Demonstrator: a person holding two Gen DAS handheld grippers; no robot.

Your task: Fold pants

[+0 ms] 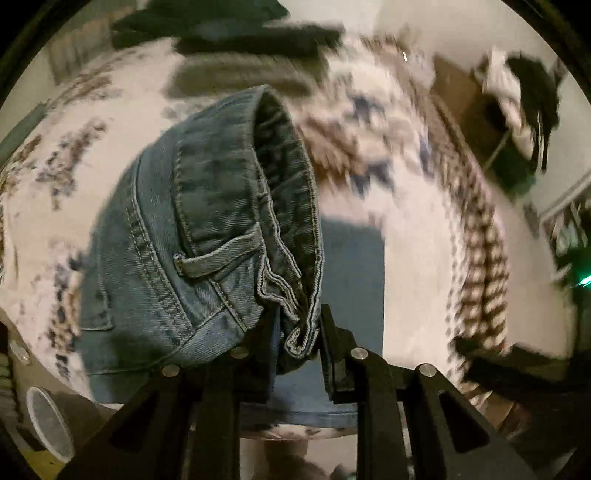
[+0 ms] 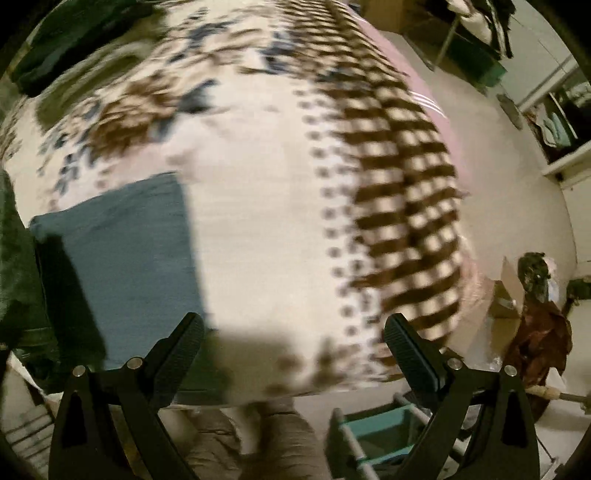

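Observation:
Blue denim pants (image 1: 207,236) hang bunched from my left gripper (image 1: 291,343), which is shut on the waistband edge and holds it above a patterned bed cover (image 1: 413,258). A pocket and seams face the camera. The rest of the pants lies flat on the cover below (image 1: 351,258). In the right wrist view the flat part of the pants (image 2: 125,251) lies at the left on the cover (image 2: 280,206). My right gripper (image 2: 295,332) is open and empty, above the cover to the right of the pants.
Dark folded clothes (image 1: 229,33) lie at the far side of the bed. A checked brown border (image 2: 402,206) runs along the cover's right edge. A white cup (image 1: 48,424) stands low left. A teal rack (image 2: 380,435) and floor clutter (image 2: 535,325) stand beside the bed.

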